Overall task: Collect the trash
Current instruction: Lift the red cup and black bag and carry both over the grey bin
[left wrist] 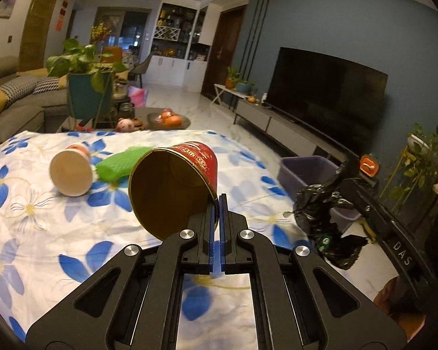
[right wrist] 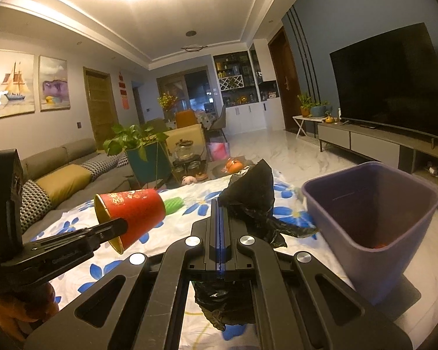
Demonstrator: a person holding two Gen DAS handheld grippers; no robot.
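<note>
Now red cup (left wrist: pixel 175 186) between left gripper (left wrist: pixel 218 204) jaws

Both wrist views look forward, low over the flowered cloth (left wrist: pixel 43 233), sharing the red cup (right wrist: pixel 134 213).

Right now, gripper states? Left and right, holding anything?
Left gripper: shut on the rim of the red paper cup, lifted off the table.
Right gripper: shut on the black trash bag.
</note>
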